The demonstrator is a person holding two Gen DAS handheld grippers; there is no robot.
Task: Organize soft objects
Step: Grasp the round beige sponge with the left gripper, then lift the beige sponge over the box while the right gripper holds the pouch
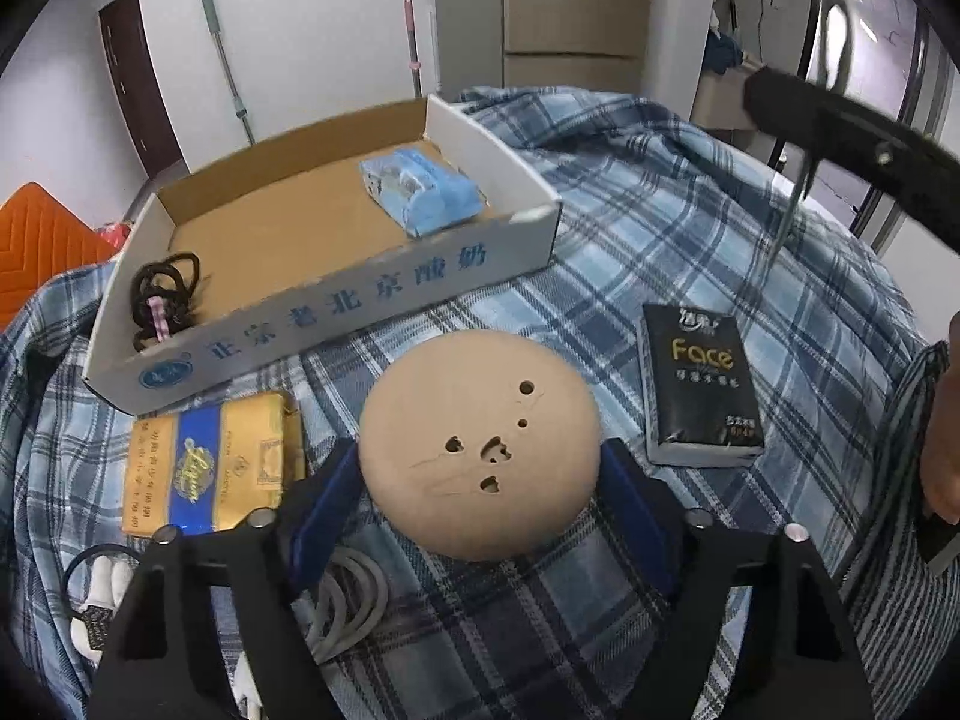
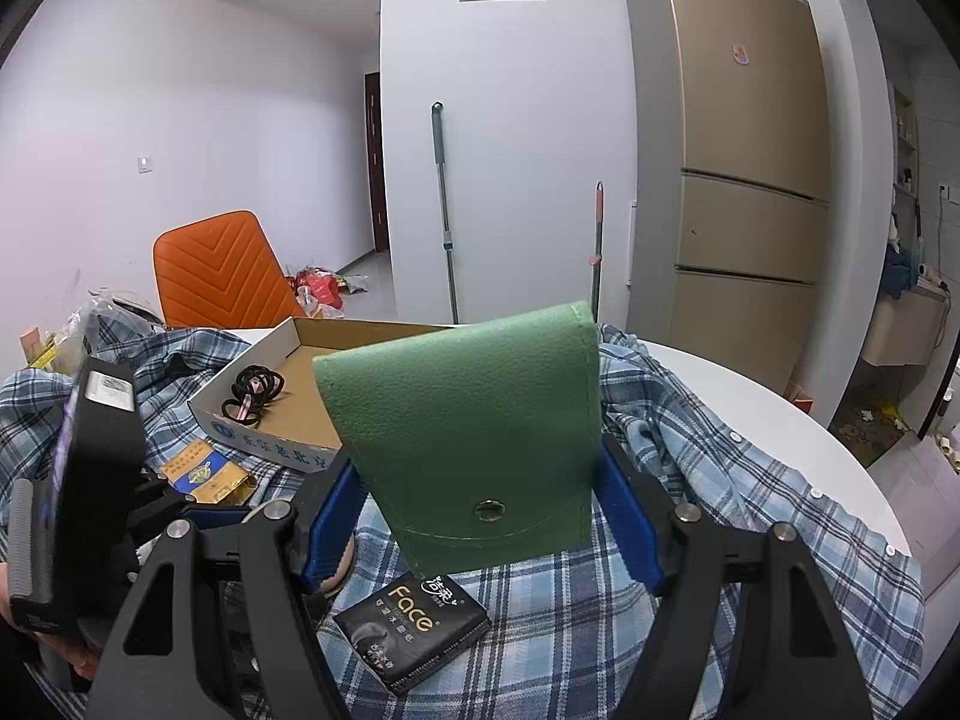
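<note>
The left gripper has a round beige sponge between its blue pads; both pads seem to touch its sides, but the contact at the far edge is hidden by the sponge itself, so I read it as a grasp on the sponge. The right gripper is clamped on a green leather pouch, which stands upright between its pads and covers most of the cardboard tray behind it. In the left wrist view the tray is open on top, with a blue tissue pack near its far right corner and black hair ties in its left end; the middle of its floor is bare. In front of the tray a yellow and blue packet lies just beside the left pad, and a black tissue pack lies on the plaid shirt to the right, apart from the sponge. A grey cable is partly hidden under the gripper frame. At the lower left a white object is cut off, and I cannot tell what it is. The white round table shows only at its right edge, beyond the shirt. A person's hand is cut by the right border.
</note>
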